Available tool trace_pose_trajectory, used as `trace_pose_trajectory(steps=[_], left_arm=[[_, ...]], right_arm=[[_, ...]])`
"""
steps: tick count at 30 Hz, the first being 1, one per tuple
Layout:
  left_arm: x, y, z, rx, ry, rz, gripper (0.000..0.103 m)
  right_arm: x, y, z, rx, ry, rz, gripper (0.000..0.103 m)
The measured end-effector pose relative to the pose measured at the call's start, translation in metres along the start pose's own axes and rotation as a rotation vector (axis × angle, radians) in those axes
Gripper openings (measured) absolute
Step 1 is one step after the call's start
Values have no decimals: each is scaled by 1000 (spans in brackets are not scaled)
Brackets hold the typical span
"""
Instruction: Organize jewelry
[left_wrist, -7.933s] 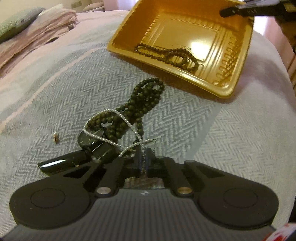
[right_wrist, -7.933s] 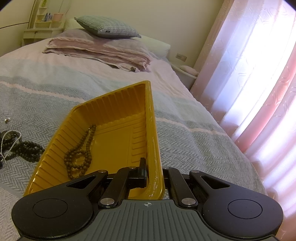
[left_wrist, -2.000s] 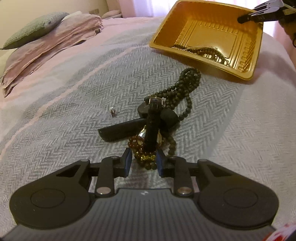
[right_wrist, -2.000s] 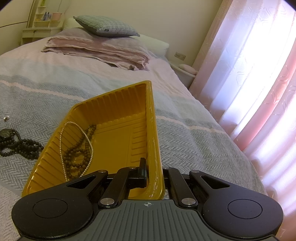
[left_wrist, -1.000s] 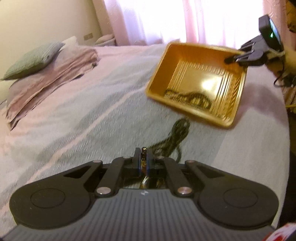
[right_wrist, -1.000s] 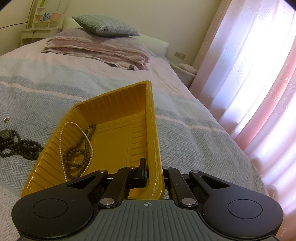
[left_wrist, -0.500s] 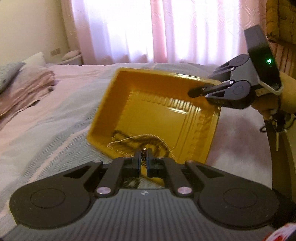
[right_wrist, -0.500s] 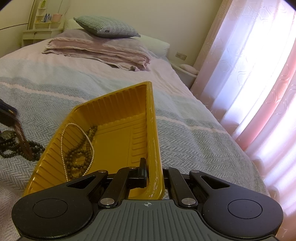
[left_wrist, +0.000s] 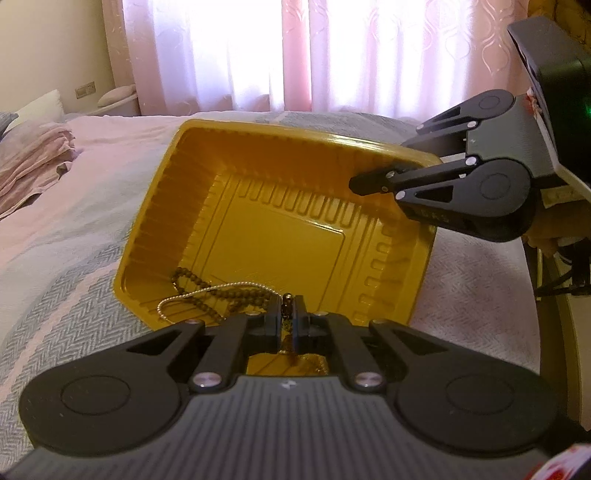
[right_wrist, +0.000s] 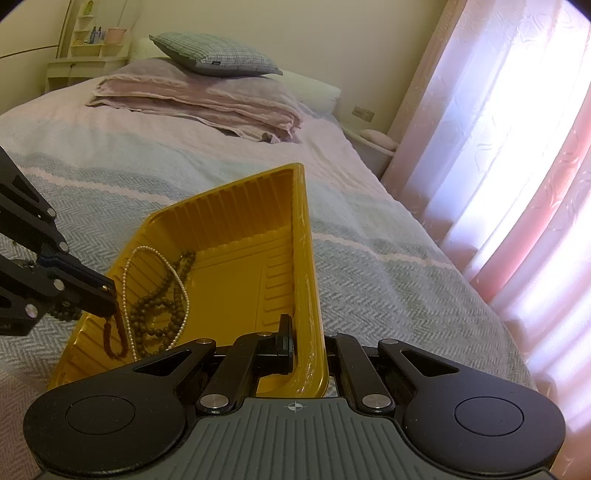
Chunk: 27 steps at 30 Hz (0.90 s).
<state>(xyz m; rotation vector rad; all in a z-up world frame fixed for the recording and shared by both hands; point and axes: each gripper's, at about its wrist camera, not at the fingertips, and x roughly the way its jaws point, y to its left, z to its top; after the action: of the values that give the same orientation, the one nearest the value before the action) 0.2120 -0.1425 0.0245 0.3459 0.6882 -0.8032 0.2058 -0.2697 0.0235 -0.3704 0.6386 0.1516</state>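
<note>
Two strands already lie in the tilted yellow ribbed plastic tray (right_wrist: 236, 280): a white pearl necklace (right_wrist: 127, 280) and a brown wooden bead string (right_wrist: 166, 306), both slumped toward its low edge on the bed (right_wrist: 369, 258). Your left gripper (left_wrist: 287, 317) is clenched on a third piece, a reddish-brown bead bracelet (right_wrist: 114, 332) that dangles from the closed tips just over that low edge. Your right gripper (right_wrist: 295, 339) is pinched tight on the tray's side wall, holding it tipped up. Expect the bracelet to behave as a light, limp loop: it will swing, drape, and slide on the smooth plastic rather than stay where it lands. Pinching across a single bead run, as you are now, looks like the soundest hold. My judgement is that it should be freed low inside the tray, since the thin wall will likely flex if nudged.
</note>
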Motion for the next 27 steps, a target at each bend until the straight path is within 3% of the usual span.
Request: trace_pose_trajectory(steps=[4, 12, 18, 27], left_arm=[[1, 4, 3, -22, -14, -2, 17], [-30, 22, -6, -62, -49, 50, 19], [-76, 56, -35, -131, -63, 170, 22], [-133, 106, -106, -231, 3, 358, 25]], right_arm=[[0, 0, 0, 0, 0, 1, 4], [-1, -1, 0, 5, -2, 2, 4], [-1, -1, 0, 7, -2, 2, 4], [0, -2, -3, 6, 5, 0, 4]])
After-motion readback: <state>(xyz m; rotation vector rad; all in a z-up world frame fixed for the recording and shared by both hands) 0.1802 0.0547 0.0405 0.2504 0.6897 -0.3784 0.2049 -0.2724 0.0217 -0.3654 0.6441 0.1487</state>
